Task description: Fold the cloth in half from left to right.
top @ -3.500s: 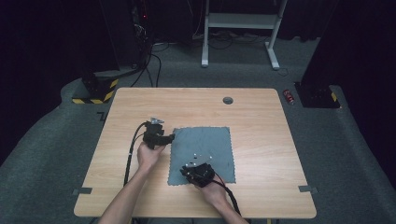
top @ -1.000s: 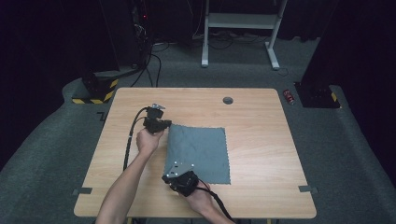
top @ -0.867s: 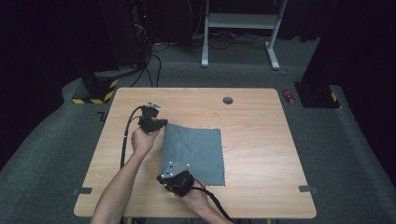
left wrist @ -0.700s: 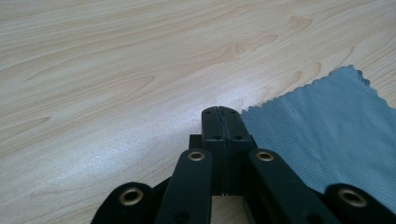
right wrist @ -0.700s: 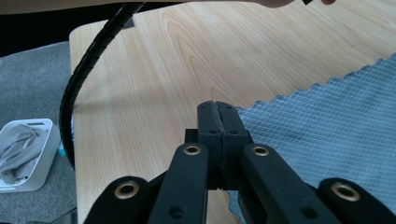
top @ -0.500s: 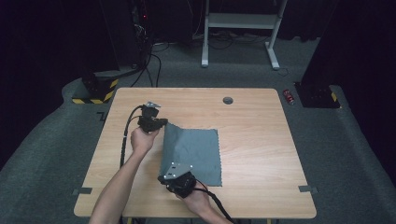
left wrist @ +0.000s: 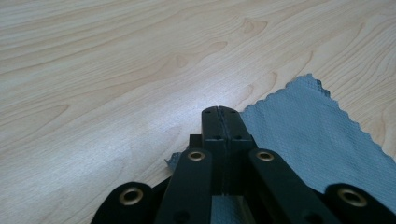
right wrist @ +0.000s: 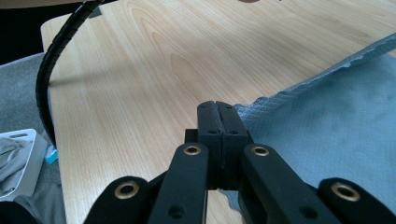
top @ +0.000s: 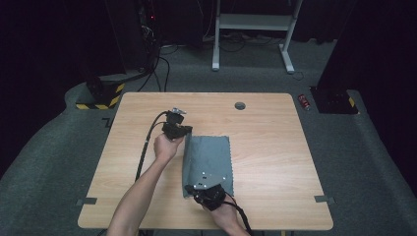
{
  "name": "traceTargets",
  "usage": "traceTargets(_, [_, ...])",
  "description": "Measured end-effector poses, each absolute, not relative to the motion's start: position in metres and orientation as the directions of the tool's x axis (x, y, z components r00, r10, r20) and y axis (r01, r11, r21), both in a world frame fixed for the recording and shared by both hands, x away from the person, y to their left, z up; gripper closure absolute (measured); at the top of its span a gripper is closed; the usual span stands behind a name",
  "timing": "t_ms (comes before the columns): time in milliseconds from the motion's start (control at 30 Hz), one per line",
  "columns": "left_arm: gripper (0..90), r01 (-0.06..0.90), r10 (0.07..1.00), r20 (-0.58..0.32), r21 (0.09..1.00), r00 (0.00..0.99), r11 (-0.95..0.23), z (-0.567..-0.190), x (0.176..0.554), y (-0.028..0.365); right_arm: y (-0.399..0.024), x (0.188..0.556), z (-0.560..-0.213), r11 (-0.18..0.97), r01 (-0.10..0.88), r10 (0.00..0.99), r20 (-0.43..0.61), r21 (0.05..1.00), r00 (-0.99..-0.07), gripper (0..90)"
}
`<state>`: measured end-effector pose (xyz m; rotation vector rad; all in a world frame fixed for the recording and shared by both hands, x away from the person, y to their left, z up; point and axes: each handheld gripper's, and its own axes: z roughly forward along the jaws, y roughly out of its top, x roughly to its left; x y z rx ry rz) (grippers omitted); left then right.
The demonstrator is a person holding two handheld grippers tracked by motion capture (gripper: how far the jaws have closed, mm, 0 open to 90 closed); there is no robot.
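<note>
1. My left tool [top: 177, 129] has its two black jaws pressed together on the far left corner of the grey-blue, waffle-textured cloth with a scalloped edge [top: 209, 158]. In the left gripper view that tool [left wrist: 223, 112] shows cloth bunched beneath the closed jaws and spreading away to the right.

2. My right tool [top: 206, 192] is likewise clamped on the cloth's near left corner. In the right gripper view the jaws of this tool [right wrist: 218, 108] meet with cloth [right wrist: 327, 135] tucked under them.

3. Compared with a few seconds ago, the cloth's footprint is far narrower: it then lay wide and flat, and I have since carried its left edge up and over toward the right, step by step.

4. I judge this to be a fold in half, roughly midway, with the lifted edge not yet laid on the opposite edge.

5. The cloth now reads as a tall, narrow strip near the middle of the pale wood-grain desk [top: 275, 147], its left side raised and its right side flat on the desk.
</note>
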<state>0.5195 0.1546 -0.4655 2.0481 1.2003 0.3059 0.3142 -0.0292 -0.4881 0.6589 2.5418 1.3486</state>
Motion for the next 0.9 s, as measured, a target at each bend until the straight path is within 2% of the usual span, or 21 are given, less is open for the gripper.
traceTargets(167, [90.0, 0.664, 0.833, -0.166, 0.692, 0.528, -0.283, -0.467, 0.52, 0.151, -0.042, 0.312, -0.492, 0.483, 0.305, 0.491, 0.034, 0.821, -0.871, 90.0])
traceTargets(467, [90.0, 0.643, 0.81, -0.145, 0.692, 0.568, -0.328, -0.464, 0.525, 0.122, -0.078, 0.31, -0.498, 0.458, 0.361, 0.564, 0.048, 0.812, -0.824, 90.0])
traceTargets(900, [90.0, 0.624, 0.782, -0.139, 0.693, 0.607, -0.361, -0.463, 0.528, 0.092, -0.102, 0.307, -0.505, 0.436, 0.402, 0.617, 0.057, 0.805, -0.785, 90.0])
